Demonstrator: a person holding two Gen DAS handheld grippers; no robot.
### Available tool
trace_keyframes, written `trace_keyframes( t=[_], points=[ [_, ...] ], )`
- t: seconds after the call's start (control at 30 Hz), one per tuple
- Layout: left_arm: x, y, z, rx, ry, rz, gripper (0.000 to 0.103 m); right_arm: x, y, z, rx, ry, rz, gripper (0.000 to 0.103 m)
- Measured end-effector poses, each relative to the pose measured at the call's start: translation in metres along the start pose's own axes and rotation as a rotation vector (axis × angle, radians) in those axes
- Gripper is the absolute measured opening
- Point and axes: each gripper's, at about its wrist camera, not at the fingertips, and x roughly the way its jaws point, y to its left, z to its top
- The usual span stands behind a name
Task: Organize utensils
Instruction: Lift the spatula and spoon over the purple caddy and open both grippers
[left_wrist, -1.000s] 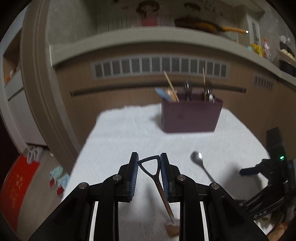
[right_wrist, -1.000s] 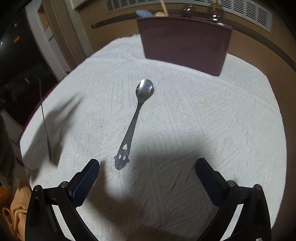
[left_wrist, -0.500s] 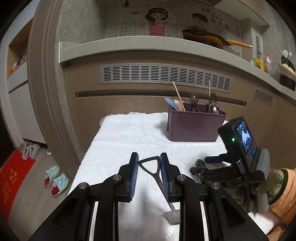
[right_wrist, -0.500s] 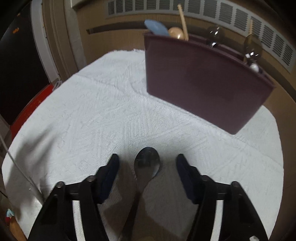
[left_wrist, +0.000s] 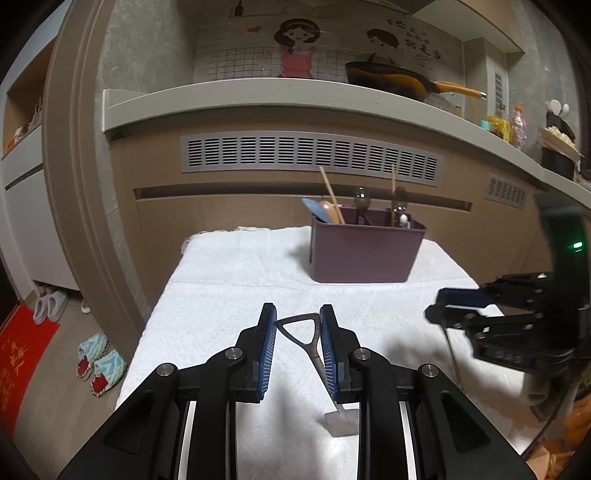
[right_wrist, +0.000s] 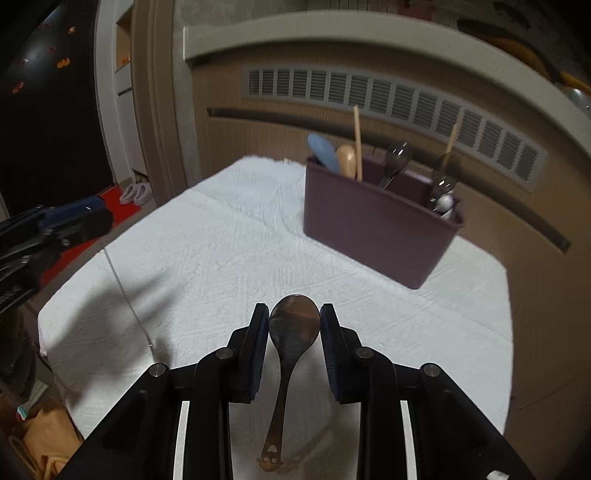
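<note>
My left gripper (left_wrist: 298, 317) is shut on the triangular loop handle of a thin metal spatula (left_wrist: 312, 345), whose small blade hangs down close over the white cloth (left_wrist: 229, 288). My right gripper (right_wrist: 294, 314) has the bowl of a steel spoon (right_wrist: 294, 328) between its pads. Its jaws are closing on the bowl, and the handle hangs down free above the cloth. A maroon utensil holder (right_wrist: 373, 229) stands at the far side with chopsticks, spoons and a blue utensil upright in it. In the left wrist view the right gripper (left_wrist: 437, 306) hangs at the right, in front of the holder (left_wrist: 364, 251).
Behind the table runs a wooden cabinet with a grey vent (left_wrist: 310, 157) under a counter bearing a pan (left_wrist: 388, 79). Slippers (left_wrist: 98, 363) and a red mat (left_wrist: 22, 365) lie on the floor to the left. The left gripper (right_wrist: 85, 218) shows at the right wrist view's left edge.
The right gripper came down over the spoon, closed from wide open onto its bowl and lifted it off the cloth. The left gripper kept hold of the spatula and barely moved.
</note>
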Motion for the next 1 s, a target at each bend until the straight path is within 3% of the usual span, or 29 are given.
trace_keyframes(
  t=[0.23, 0.37, 0.57, 0.7, 0.83, 1.0],
  points=[
    [-0.009, -0.014, 0.015, 0.022, -0.019, -0.022, 0.024, -0.033, -0.015, -0.004, 0.044, -0.08, -0.005, 0.026],
    [-0.013, -0.023, 0.052, 0.063, -0.083, -0.032, 0.024, -0.053, -0.029, 0.01, 0.074, -0.141, -0.015, 0.026],
    [-0.007, -0.04, 0.157, 0.135, -0.277, -0.024, 0.024, -0.11, -0.061, 0.095, 0.082, -0.374, -0.137, 0.026],
    [0.014, -0.055, 0.205, 0.171, -0.372, -0.046, 0.025, -0.132, -0.087, 0.144, 0.105, -0.565, -0.223, 0.026],
    [0.052, -0.061, 0.232, 0.21, -0.363, -0.063, 0.025, -0.112, -0.111, 0.167, 0.127, -0.645, -0.284, 0.026],
    [0.118, -0.064, 0.241, 0.228, -0.244, -0.085, 0.025, -0.057, -0.131, 0.176, 0.128, -0.62, -0.295, 0.026]
  ],
)
